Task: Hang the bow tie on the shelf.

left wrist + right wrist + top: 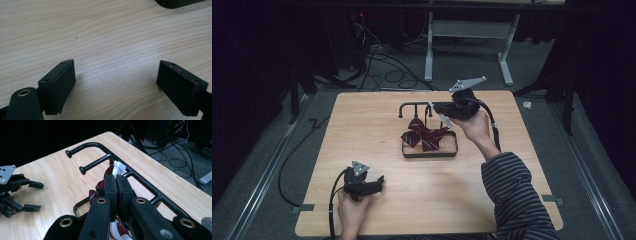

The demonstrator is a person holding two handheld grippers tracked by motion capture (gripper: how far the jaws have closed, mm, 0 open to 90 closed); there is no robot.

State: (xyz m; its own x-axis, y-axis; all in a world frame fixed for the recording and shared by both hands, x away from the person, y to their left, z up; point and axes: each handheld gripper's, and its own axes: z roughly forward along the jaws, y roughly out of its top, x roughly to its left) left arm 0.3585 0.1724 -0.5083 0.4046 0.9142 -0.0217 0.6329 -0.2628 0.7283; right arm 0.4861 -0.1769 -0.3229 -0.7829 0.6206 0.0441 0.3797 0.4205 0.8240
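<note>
**Strap pinched at the rack bar**

The right gripper (439,112) is up at the black wire rack (412,105), its fingers (110,187) clenched on the white strap (117,168) of a maroon bow tie (422,136). The bow hangs below the fingers, over the rack's base tray (429,153). The nearest peg (96,163) points left of the fingers. The left gripper (371,184) rests well apart on the table (362,125), fingers released.

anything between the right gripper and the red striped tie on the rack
Nothing visible does. The right gripper has its jaws already shut on the strap of the red striped tie, right beside the black rack. The left gripper sits open, apart.
</note>
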